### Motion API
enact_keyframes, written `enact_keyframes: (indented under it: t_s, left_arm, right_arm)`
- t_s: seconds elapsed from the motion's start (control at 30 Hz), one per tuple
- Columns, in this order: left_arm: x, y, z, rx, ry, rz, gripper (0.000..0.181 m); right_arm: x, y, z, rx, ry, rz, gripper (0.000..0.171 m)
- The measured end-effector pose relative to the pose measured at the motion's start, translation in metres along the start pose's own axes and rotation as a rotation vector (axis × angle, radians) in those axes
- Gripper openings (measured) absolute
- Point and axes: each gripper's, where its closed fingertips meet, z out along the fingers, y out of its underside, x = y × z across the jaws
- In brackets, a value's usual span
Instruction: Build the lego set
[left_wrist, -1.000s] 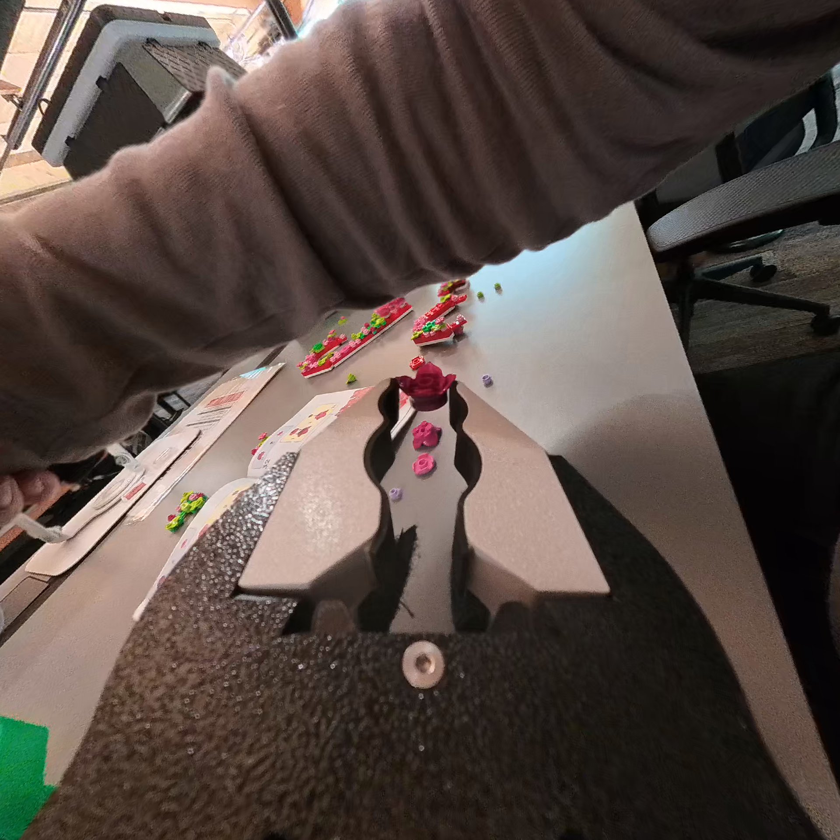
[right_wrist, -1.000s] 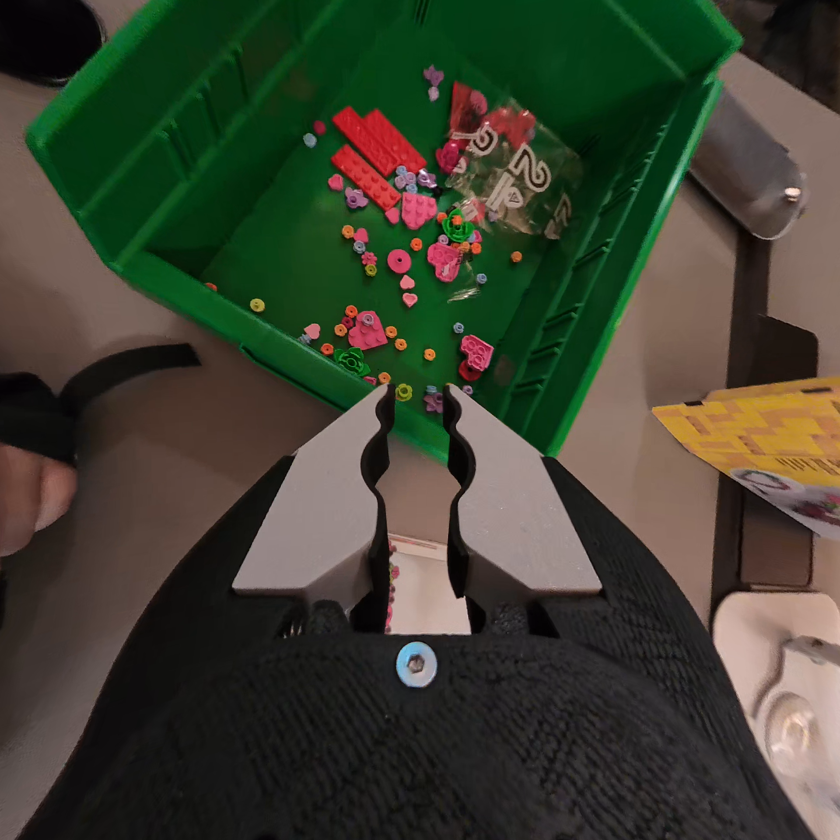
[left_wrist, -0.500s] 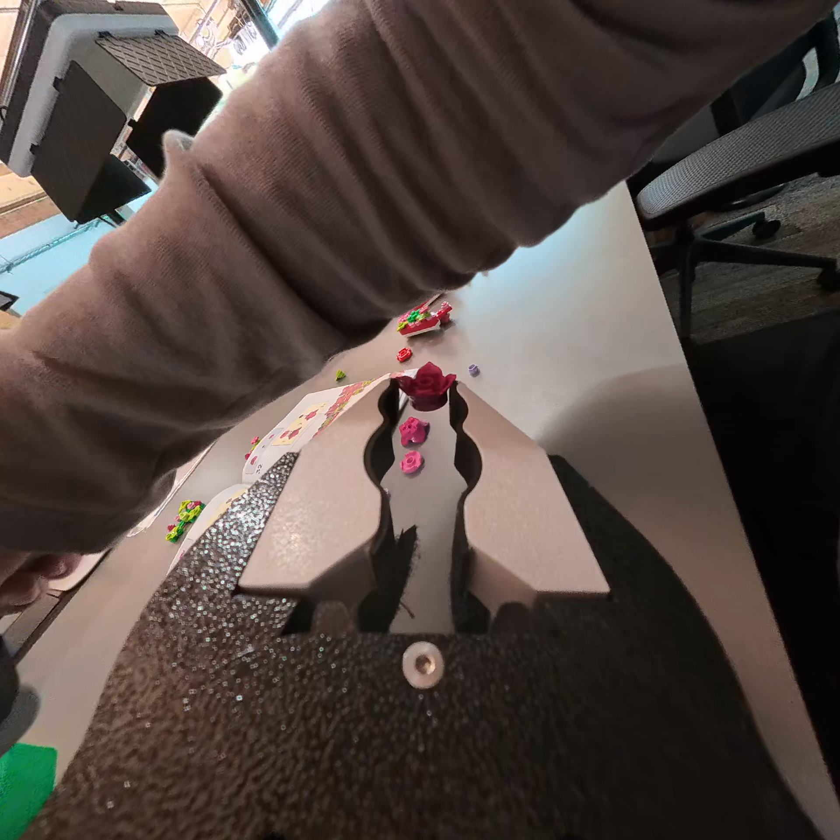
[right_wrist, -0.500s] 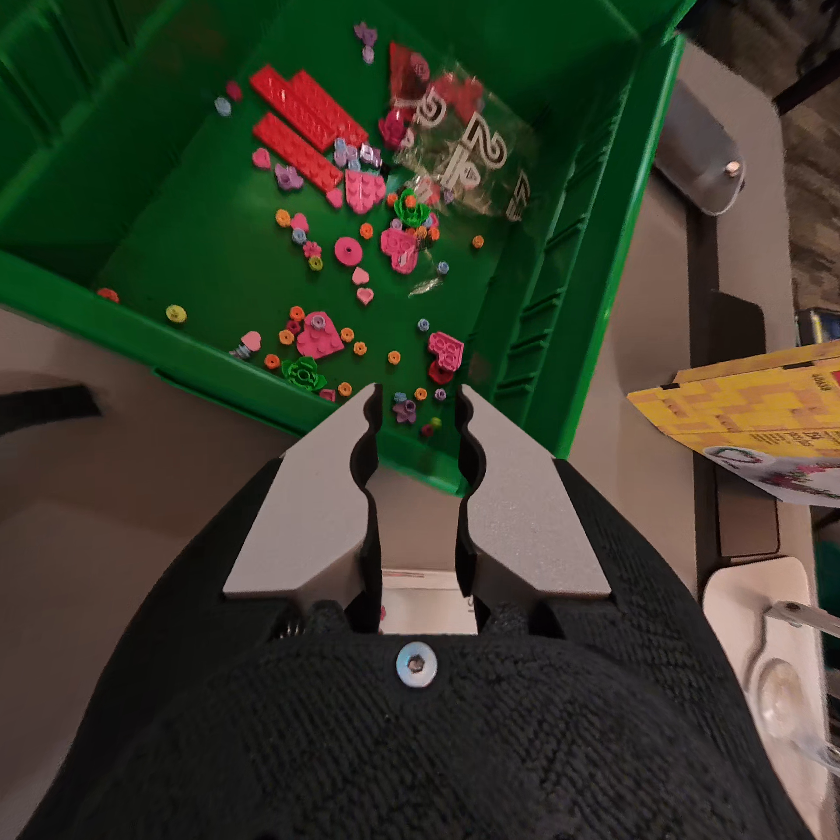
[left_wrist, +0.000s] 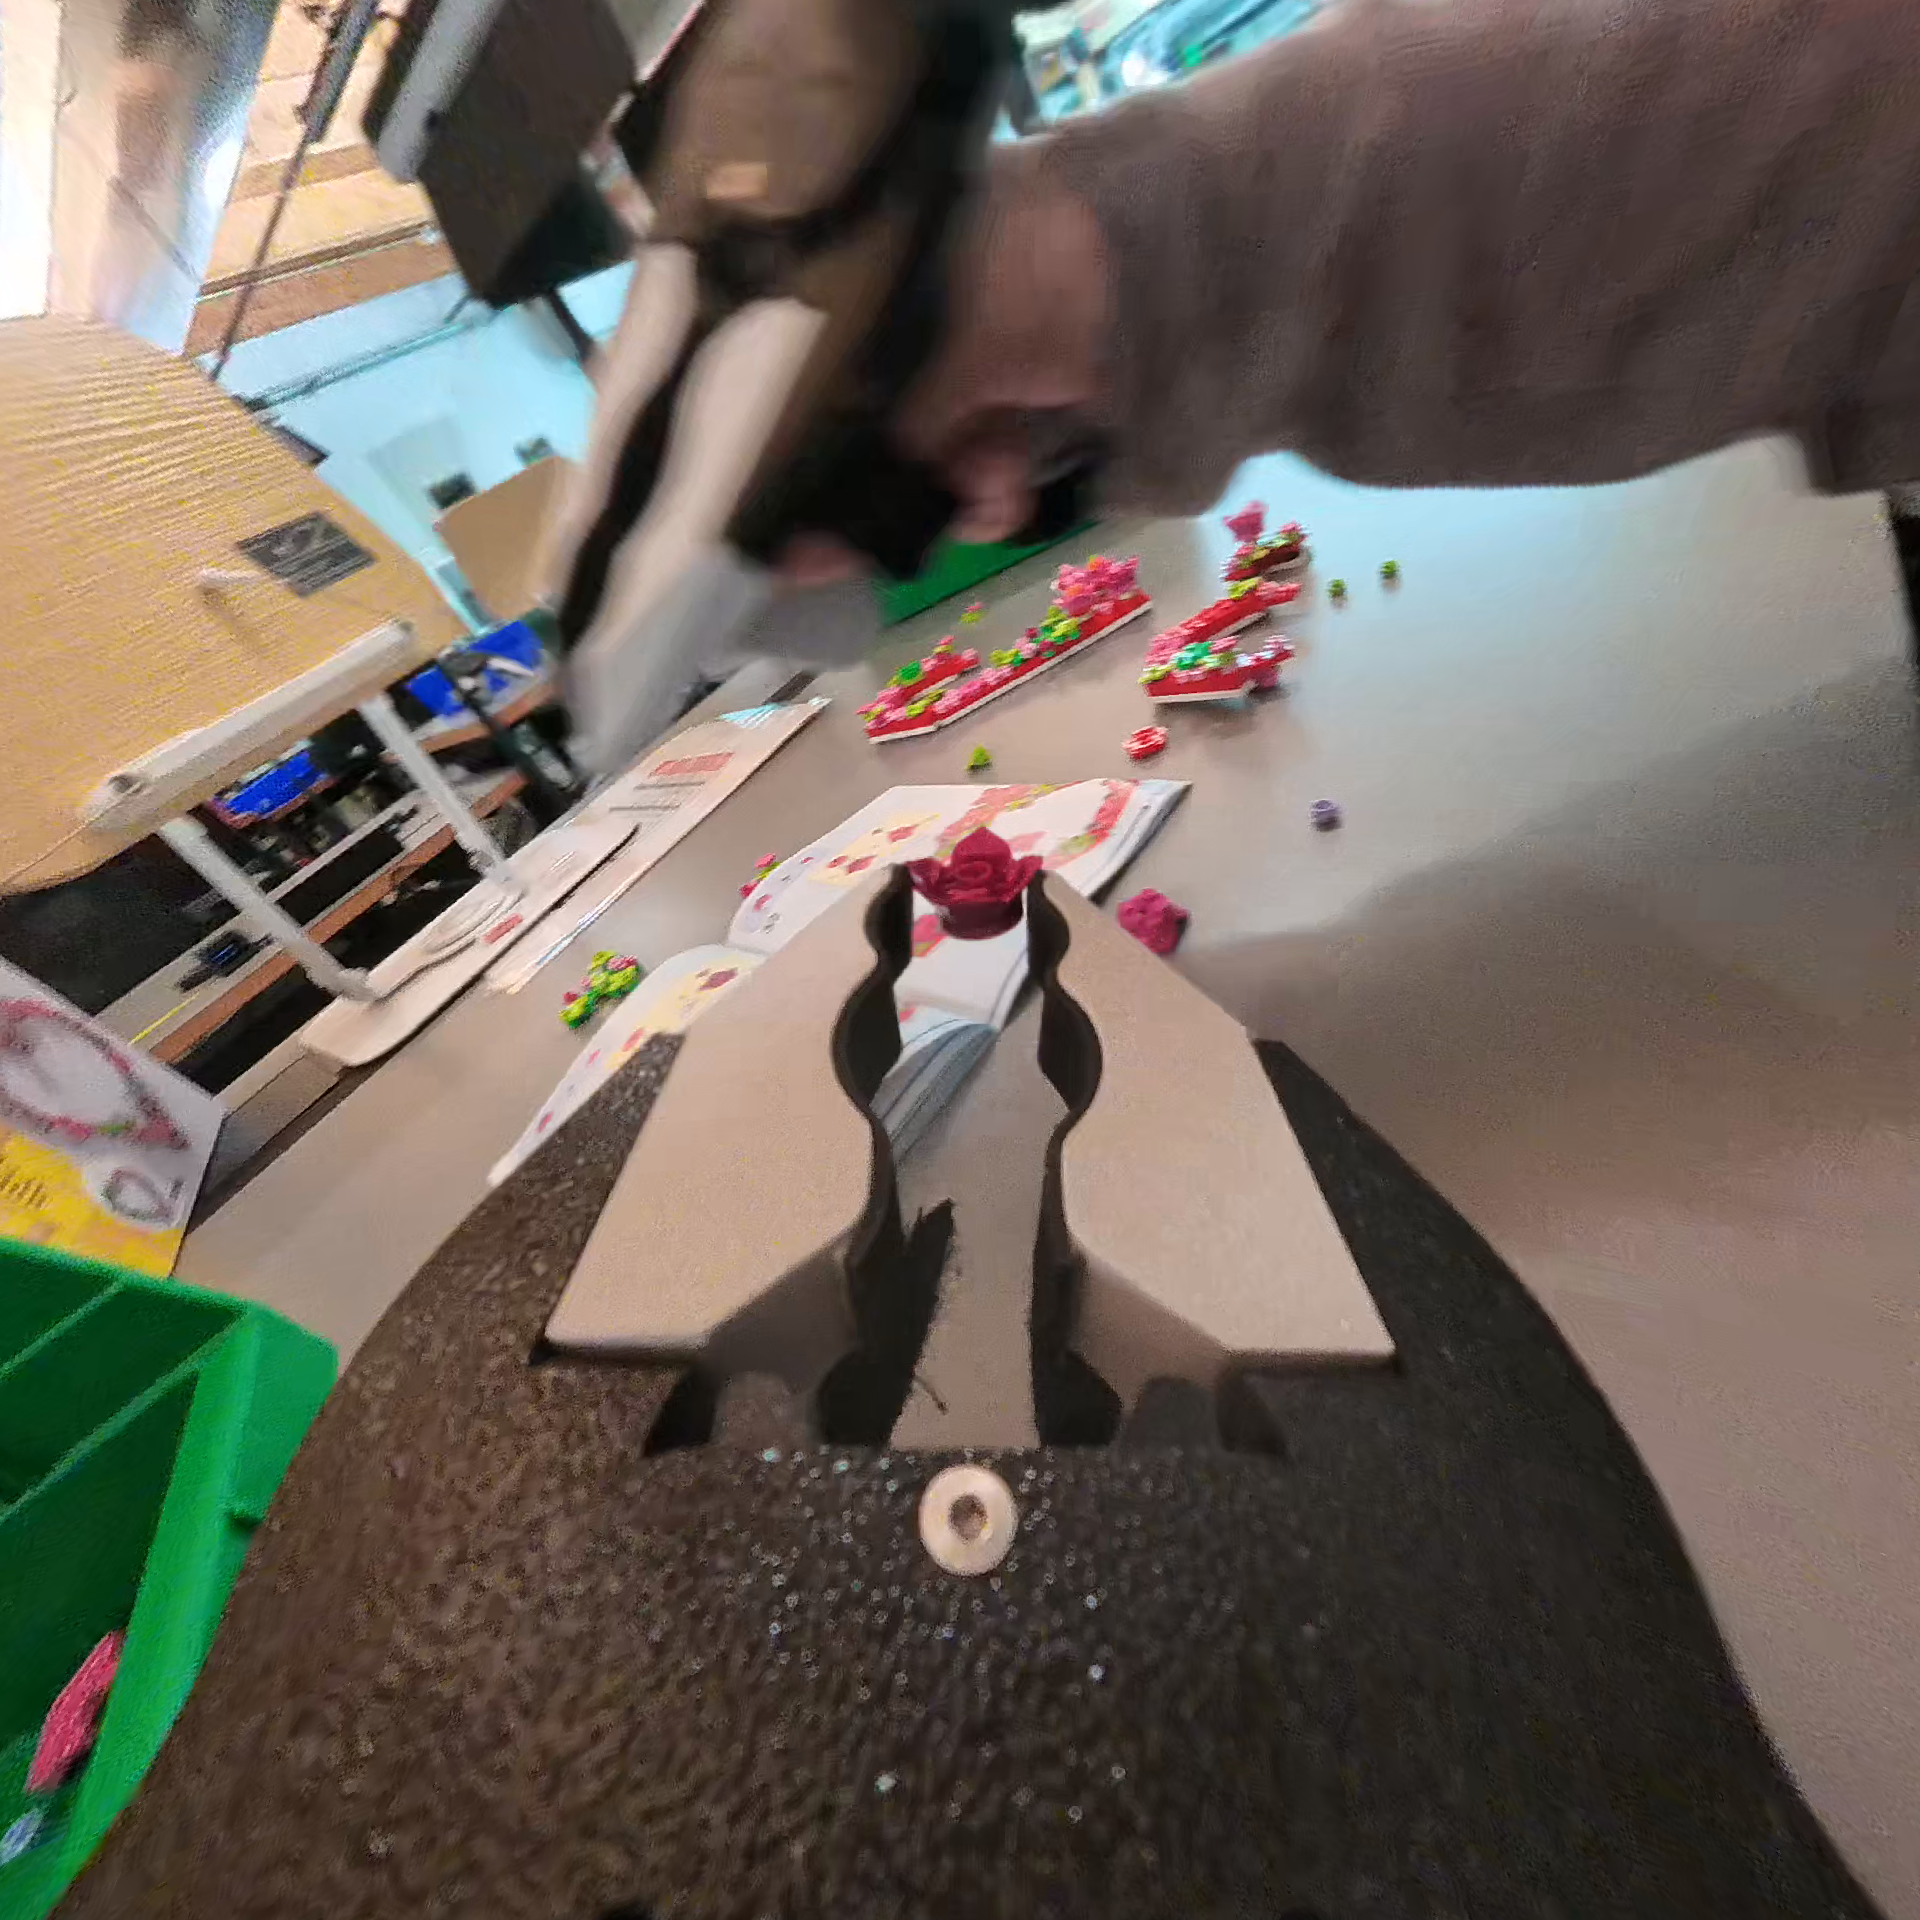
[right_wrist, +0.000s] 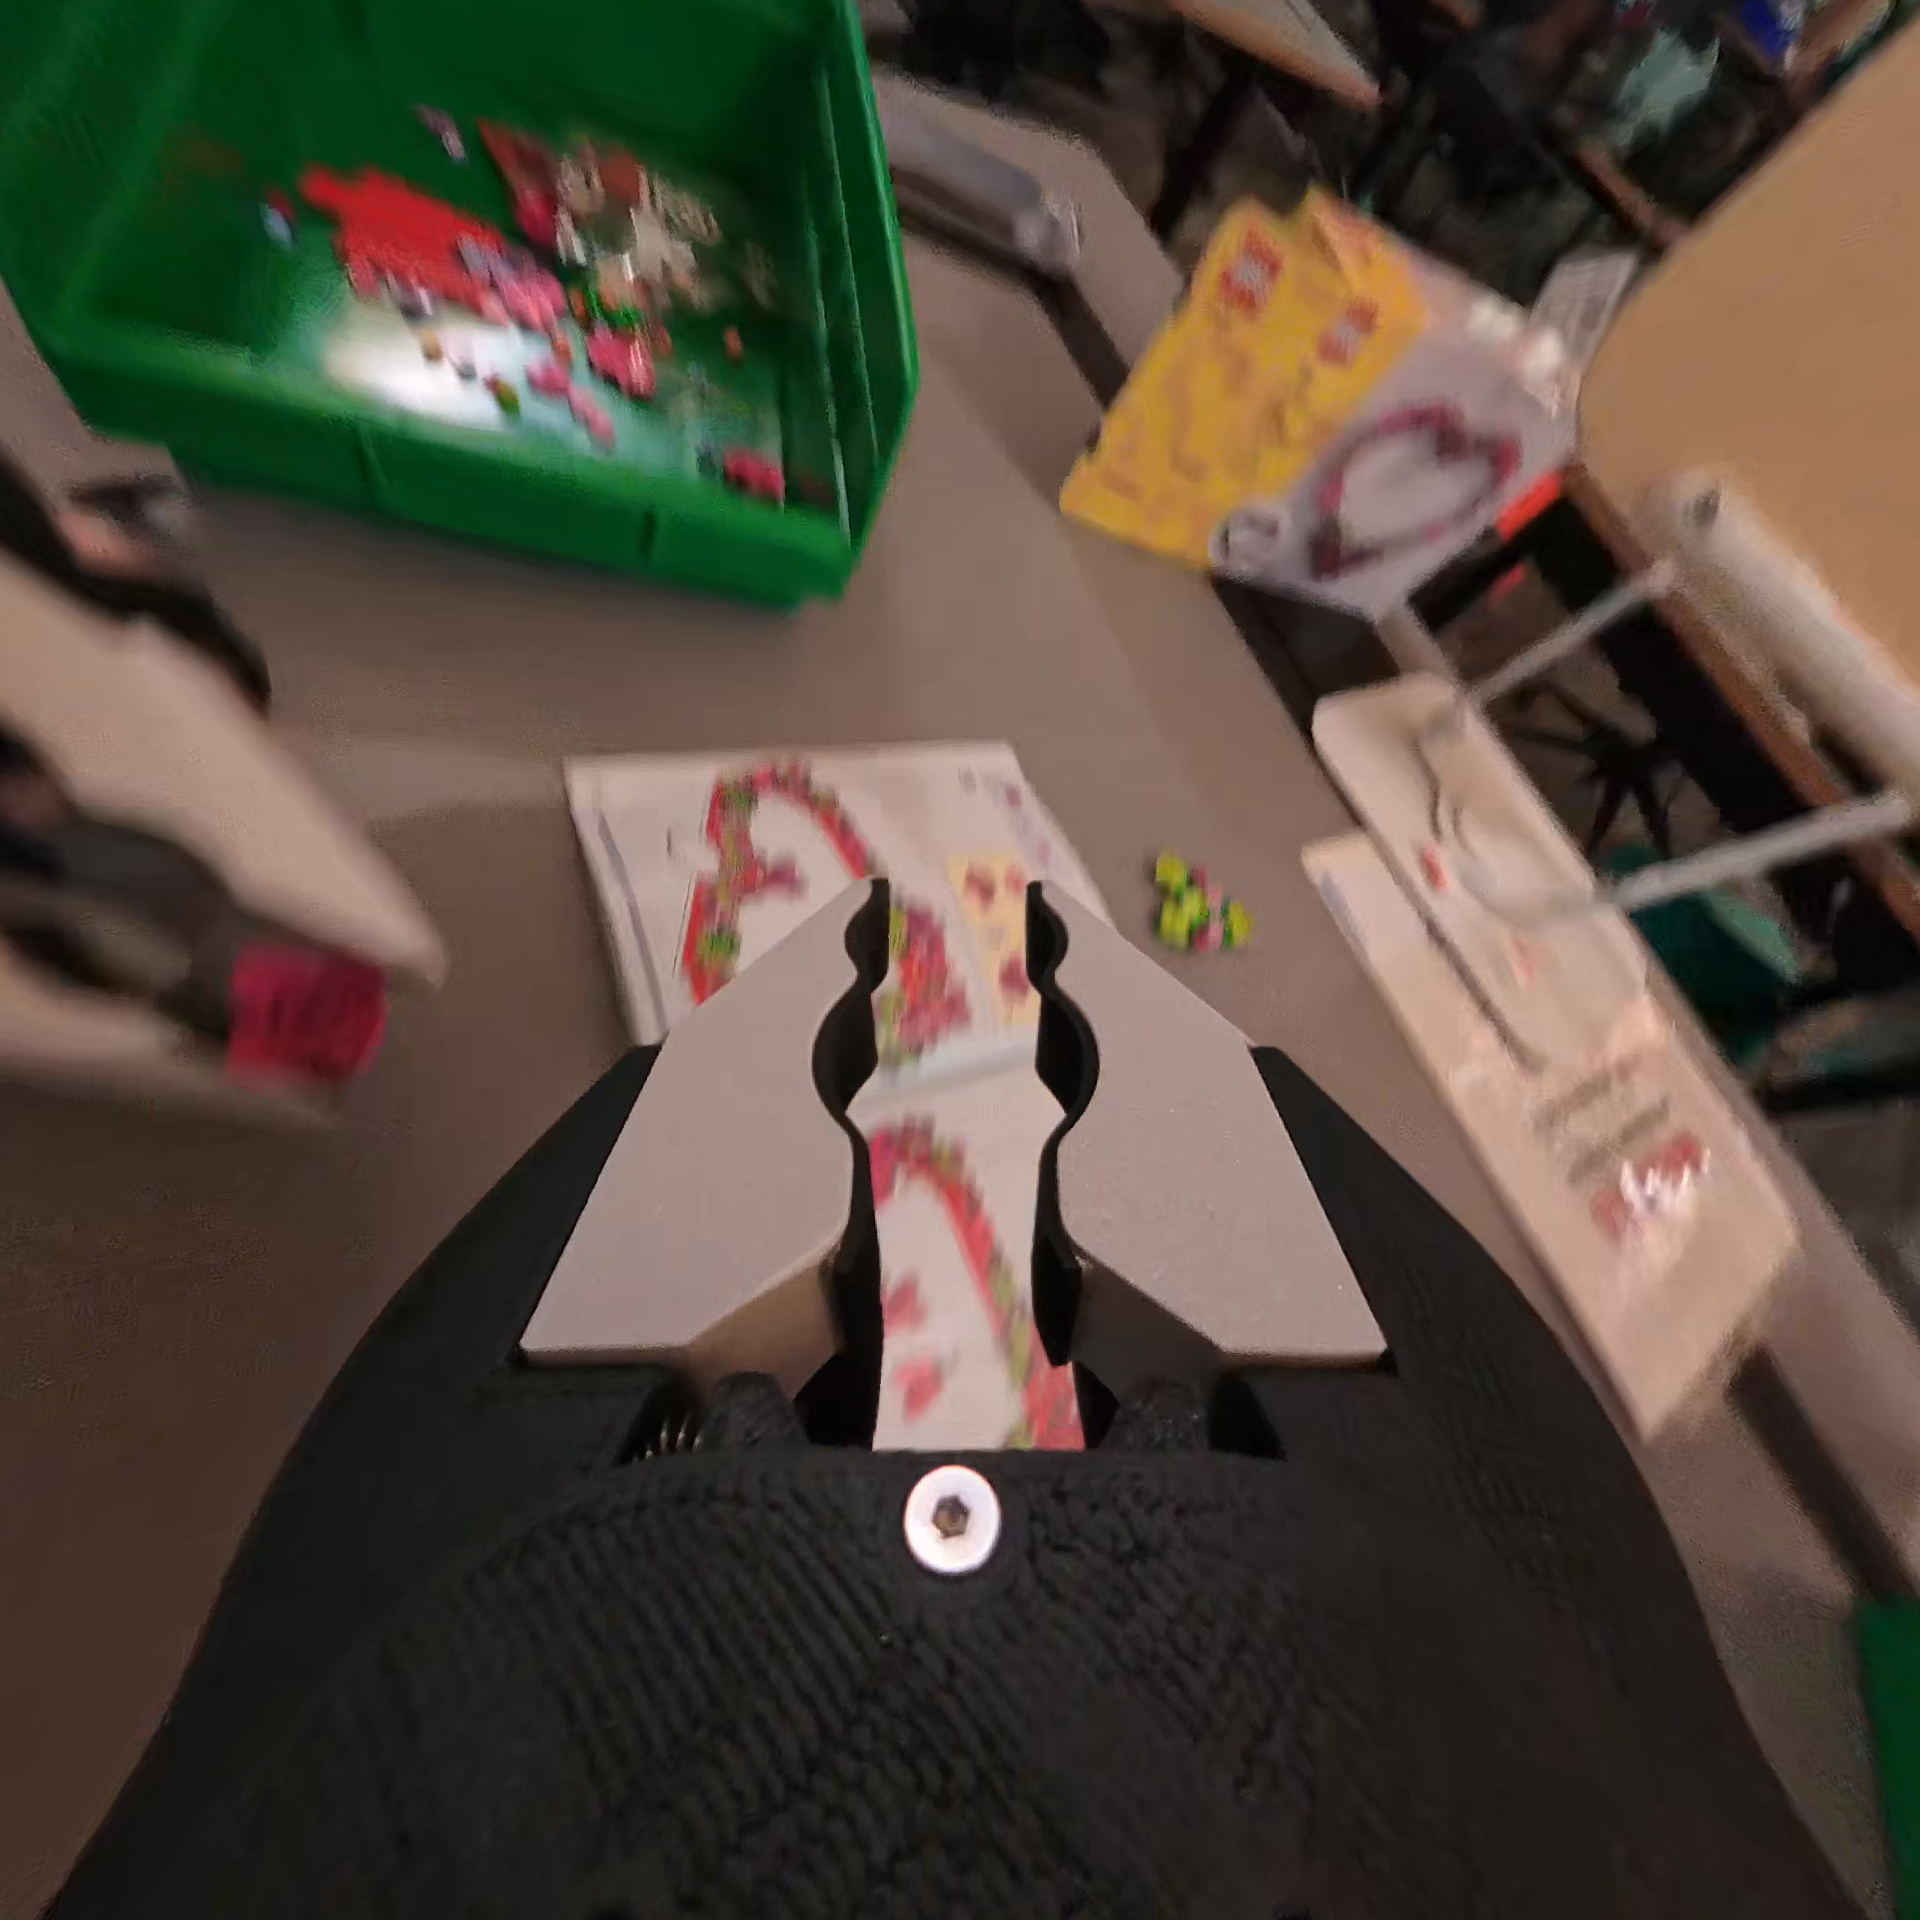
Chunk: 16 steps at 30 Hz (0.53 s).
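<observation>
My left gripper (left_wrist: 974, 896) is shut on a dark magenta rose piece (left_wrist: 974, 883), held at its tips above the open instruction booklet (left_wrist: 1101, 821). Two red brick strips with pink and green flowers (left_wrist: 1003, 665) (left_wrist: 1216, 655) lie farther back on the table. My right gripper (right_wrist: 954, 899) is open and empty, with its jaws a little apart above the booklet (right_wrist: 790, 810). This view is blurred. The left gripper with the magenta piece (right_wrist: 307, 1013) shows at its left edge. The green bin (right_wrist: 468, 509) of loose pieces stands beyond.
Another magenta flower piece (left_wrist: 1151, 920) lies right of the booklet. A lime-green cluster (left_wrist: 601, 985) (right_wrist: 1195, 904) lies beside it. Small loose studs (left_wrist: 1322, 812) dot the table. The yellow set box (right_wrist: 1278, 353) and white cards (right_wrist: 1538, 1039) sit along the table edge. A grey sleeve (left_wrist: 1455, 260) crosses overhead.
My right gripper has swung from above the green bin to over the booklet. My left gripper, still holding the rose, has moved over the booklet. The arm overhead has shifted right.
</observation>
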Motion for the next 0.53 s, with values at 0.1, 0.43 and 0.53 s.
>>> enact_keyframes:
  t_s: [0.1, 0.43, 0.53]
  left_arm:
    - [-0.014, 0.006, 0.000, -0.030, -0.072, -0.027, 0.019]
    - [-0.039, 0.010, -0.006, -0.028, -0.182, -0.107, 0.019]
    - [-0.037, 0.011, -0.004, -0.034, -0.177, -0.089, 0.019]
  right_arm:
    - [-0.025, 0.056, -0.029, -0.083, -0.044, 0.108, 0.024]
    - [-0.102, 0.093, -0.031, -0.060, -0.228, 0.294, 0.017]
    - [-0.100, 0.089, -0.017, -0.098, -0.213, 0.296, 0.017]
